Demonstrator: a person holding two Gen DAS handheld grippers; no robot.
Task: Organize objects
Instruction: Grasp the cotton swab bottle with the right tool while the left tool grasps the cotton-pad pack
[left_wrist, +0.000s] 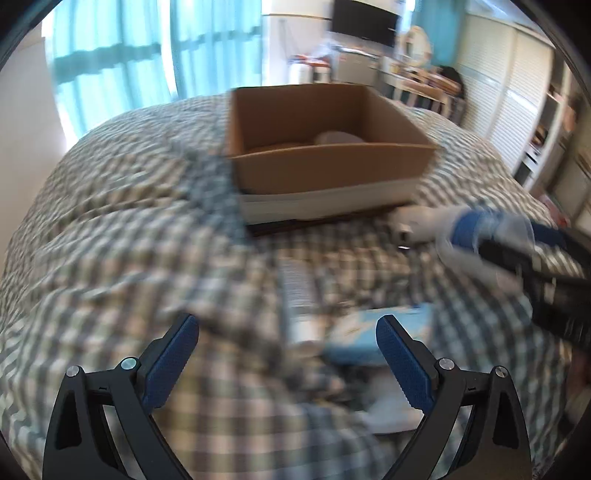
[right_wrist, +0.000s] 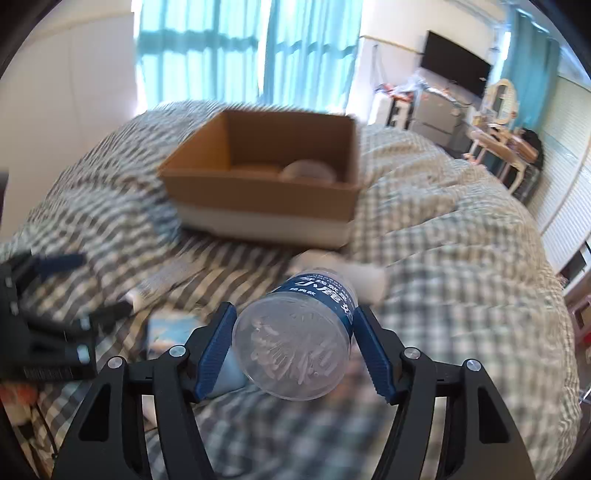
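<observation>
My right gripper (right_wrist: 291, 332) is shut on a clear plastic bottle (right_wrist: 295, 354) with a dark blue label, base toward the camera, held above the bed. In the left wrist view the same bottle (left_wrist: 469, 230) and right gripper (left_wrist: 517, 240) are at the right. An open cardboard box (right_wrist: 258, 195) (left_wrist: 332, 170) sits on the bed beyond, with a pale round object (right_wrist: 308, 170) inside. My left gripper (left_wrist: 286, 325) (right_wrist: 92, 284) is open and empty over a blurred light blue packet (left_wrist: 369, 332) and a pale striped item (left_wrist: 299, 295).
Everything lies on a bed with a grey checked duvet (left_wrist: 129, 240). A white cylinder (right_wrist: 365, 277) lies just in front of the box. Turquoise curtains (right_wrist: 207, 48) hang behind; a TV (right_wrist: 456, 68), a dressing table (right_wrist: 498, 136) and wardrobe doors (left_wrist: 517, 110) stand to the right.
</observation>
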